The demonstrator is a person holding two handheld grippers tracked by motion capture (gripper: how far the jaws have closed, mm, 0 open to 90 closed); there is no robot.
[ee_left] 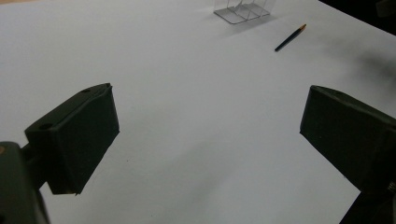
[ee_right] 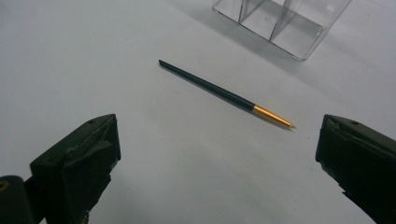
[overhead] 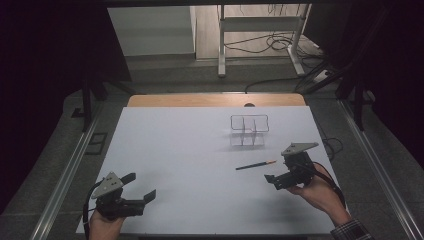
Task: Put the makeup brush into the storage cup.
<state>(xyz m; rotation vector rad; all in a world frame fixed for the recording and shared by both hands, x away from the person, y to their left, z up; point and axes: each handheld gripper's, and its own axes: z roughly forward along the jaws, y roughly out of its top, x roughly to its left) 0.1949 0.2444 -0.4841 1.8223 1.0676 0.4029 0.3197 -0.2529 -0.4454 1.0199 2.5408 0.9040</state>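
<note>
Big white matte table, flat. Clear plastic organiser, boxy w/ dividers, far right-centre. Nothing btwn it & the pencil-like stick: slim, dark, orange tip, flat on table near right gripper, jaws wide apart, empty. Left gripper near front-left edge, wide apart, empty too.

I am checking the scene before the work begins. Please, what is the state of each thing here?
Pencil: lying flat on the table, free, nothing touching it.
Organizer: upright, compartments empty.
Left gripper: jaws open, holding nothing.
Right gripper: jaws open, holding nothing, near the pencil.
</note>
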